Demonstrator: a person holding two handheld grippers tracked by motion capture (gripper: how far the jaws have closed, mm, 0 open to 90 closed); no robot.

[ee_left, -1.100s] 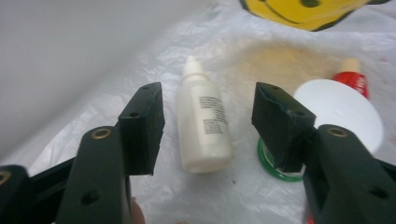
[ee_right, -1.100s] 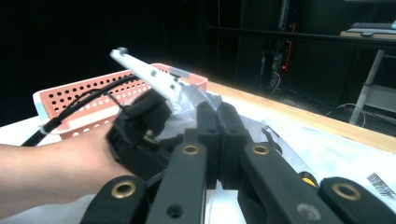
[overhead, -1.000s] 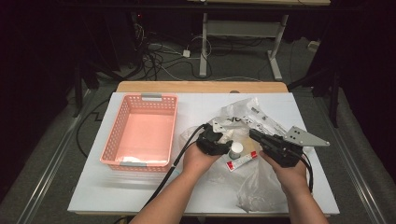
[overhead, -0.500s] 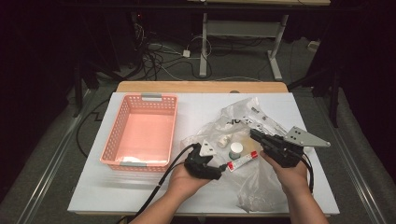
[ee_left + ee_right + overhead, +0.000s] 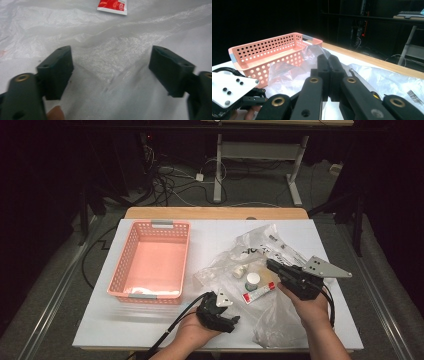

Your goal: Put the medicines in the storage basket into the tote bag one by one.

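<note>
- High view: a crumpled clear plastic bag (image 5: 260, 285) lies on the white table (image 5: 150, 330), right of the pink basket (image 5: 150, 265).
- Inside the bag — a red-and-white tube (image 5: 258, 293), a small white-capped bottle (image 5: 252, 281).
- Left gripper (image 5: 225, 320), near the table's front edge, has just been opening; its jaws stand apart over the plastic, gripping nothing.
- Right gripper (image 5: 329, 65) — jaws pressed together, pinching the bag's film.

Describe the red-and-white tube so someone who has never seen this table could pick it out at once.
Start at the pink basket on the white table; to its right lies a crumpled clear plastic bag. The tube lies flat in the middle of the bag, just below a small white-capped bottle. It is the sole red-marked thing there.
</note>
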